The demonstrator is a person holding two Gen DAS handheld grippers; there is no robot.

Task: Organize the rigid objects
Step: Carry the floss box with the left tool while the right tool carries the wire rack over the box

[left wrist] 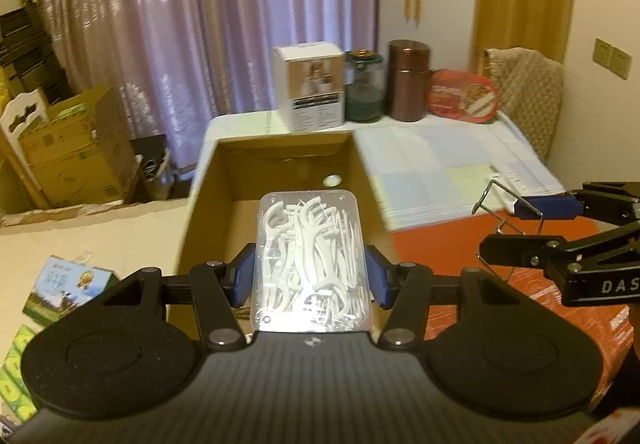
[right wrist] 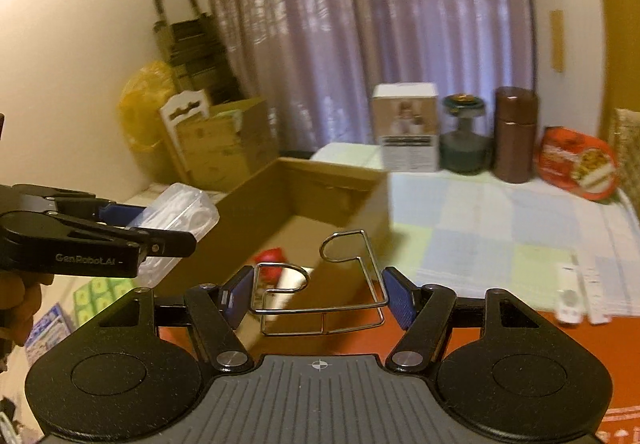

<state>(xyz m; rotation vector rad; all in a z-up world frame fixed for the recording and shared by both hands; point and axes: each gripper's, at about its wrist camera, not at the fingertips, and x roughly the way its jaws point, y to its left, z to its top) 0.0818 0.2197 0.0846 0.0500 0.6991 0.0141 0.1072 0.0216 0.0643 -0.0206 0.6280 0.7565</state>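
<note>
The left gripper pinches a clear box of floss picks above the open cardboard box (bench behind), while the right gripper's fingers clamp a bent wire rack.

I count two grippers: the left gripper and the right gripper. One clear plastic case of floss picks; the picks inside are too many and too tangled for me to number. One bent wire rack. One open cardboard box on the counter, with one small red item inside it. Along the counter's back edge I make out one white carton, one green glass jar, one brown canister and one red round tin. Two white remotes lie side by side. One more cardboard box stands on the floor.
</note>
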